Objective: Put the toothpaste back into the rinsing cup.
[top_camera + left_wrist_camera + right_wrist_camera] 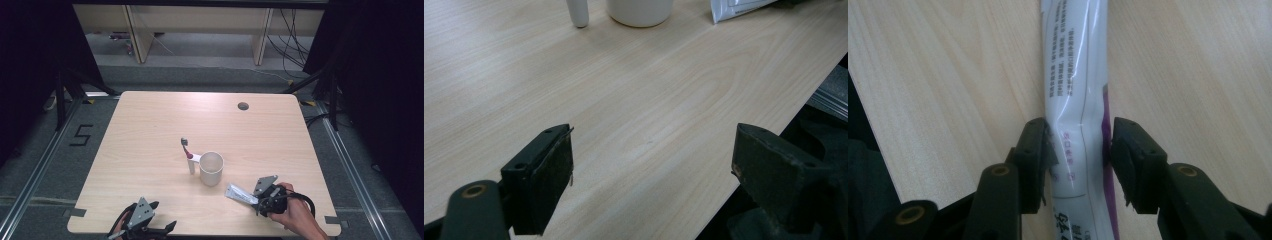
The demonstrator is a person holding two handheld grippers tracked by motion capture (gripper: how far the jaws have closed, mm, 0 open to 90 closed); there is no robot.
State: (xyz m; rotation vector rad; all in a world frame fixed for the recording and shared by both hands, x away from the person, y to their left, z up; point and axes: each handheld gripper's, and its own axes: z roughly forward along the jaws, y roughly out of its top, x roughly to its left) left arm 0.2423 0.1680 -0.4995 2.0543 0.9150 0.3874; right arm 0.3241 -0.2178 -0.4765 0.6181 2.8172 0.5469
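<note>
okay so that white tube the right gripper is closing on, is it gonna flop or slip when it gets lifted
The tube looks soft and flattened, so its free end will probably sag. Its glossy skin may slip between the right gripper fingers. Probably light.

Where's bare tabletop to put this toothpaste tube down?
Free: the far half between the cup and the grommet hole, and the left side beyond the toothbrush. Crowded: the near right, around the toothpaste tube and right gripper.
</note>
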